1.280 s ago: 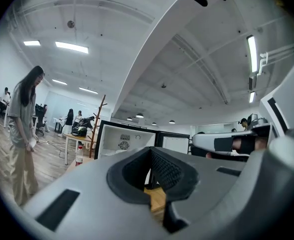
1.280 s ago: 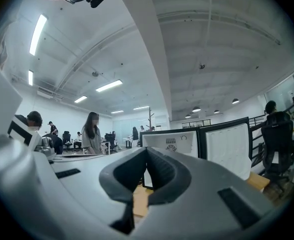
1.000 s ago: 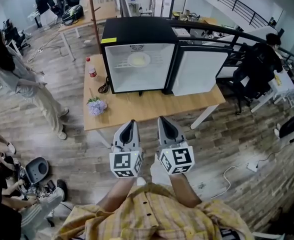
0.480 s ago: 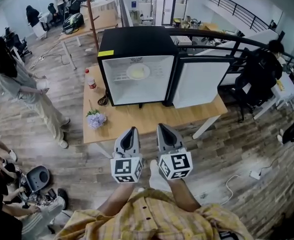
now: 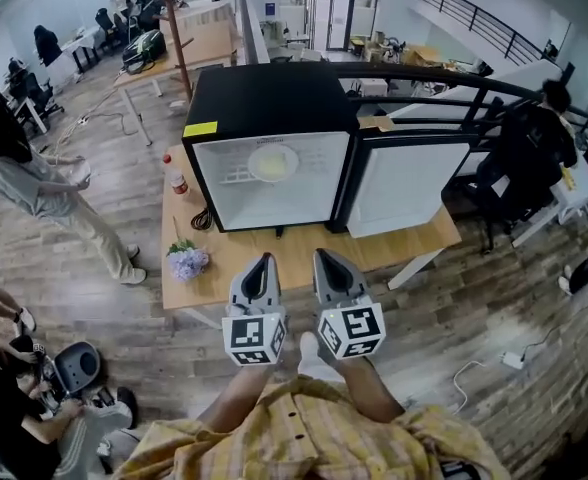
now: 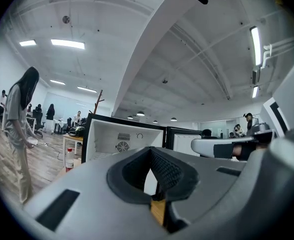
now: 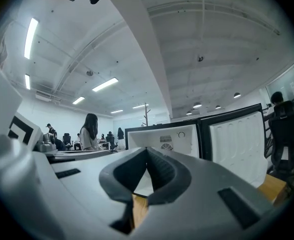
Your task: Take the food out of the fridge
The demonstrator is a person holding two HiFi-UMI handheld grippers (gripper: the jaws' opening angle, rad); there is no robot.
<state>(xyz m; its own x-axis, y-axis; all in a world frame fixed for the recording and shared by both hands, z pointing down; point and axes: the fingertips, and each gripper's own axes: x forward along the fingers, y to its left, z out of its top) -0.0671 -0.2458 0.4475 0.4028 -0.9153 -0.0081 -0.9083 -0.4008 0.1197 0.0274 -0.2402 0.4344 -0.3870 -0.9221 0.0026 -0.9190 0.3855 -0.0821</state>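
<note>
Facing an open black fridge [image 5: 269, 98] on a wooden desk [image 5: 304, 253] in a busy open-plan office, with the left gripper [image 5: 262, 264] and the right gripper [image 5: 325, 258] held level and side by side, short of the desk's near edge and well apart from the fridge. Seen in both gripper views: jaws closed pad against pad, nothing caught between them. Swung wide to the right, the fridge door [image 5: 409, 183], baring a white interior. Resting on the wire shelf [image 5: 232, 176] in the upper part of that interior, toward the back: the food [image 5: 272, 162], a pale round portion apparently on a plate, too small to name more closely. Standing at the desk's left end: a small bottle [image 5: 178, 182] and a bunch of flowers [image 5: 187, 261], neither between the grippers and the fridge.

Judged from here: probably light, on a stiff, smooth plate likely to slip in a shallow pinch and possibly breakable if dropped; the portion on top probably loose enough to slide on any tilt. Best taken at the near rim, jaws parted first and set deep over the edge, then drawn straight out and level, clear of the fridge's top edge. Worth steadying the far side with the second gripper against any sag.
</note>
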